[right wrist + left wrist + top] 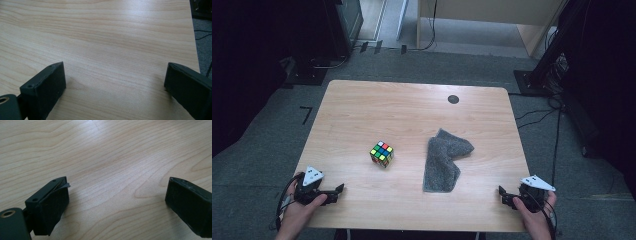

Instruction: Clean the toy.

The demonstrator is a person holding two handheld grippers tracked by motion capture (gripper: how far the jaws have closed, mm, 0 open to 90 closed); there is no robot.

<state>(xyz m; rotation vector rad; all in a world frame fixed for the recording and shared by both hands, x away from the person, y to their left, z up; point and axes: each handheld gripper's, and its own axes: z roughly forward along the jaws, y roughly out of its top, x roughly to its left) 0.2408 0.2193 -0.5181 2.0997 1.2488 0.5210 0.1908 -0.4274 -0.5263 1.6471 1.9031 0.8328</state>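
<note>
Left gripper [337, 192] and right gripper [504, 196], each hand-held low at a near corner of the wooden surface [362, 110], jaws spread wide and empty. Rubik's cube [382, 153] and crumpled grey cloth [443, 159] lie mid-surface, well apart from both.

The high view looks forward and down from above the person's side onto the whole pale rounded-corner wooden bench [412, 105]; the left gripper view sits low and close over the grain [112, 157]; the right gripper view does likewise, facing the bench's edge [191, 37]; all share that bench top.
</note>
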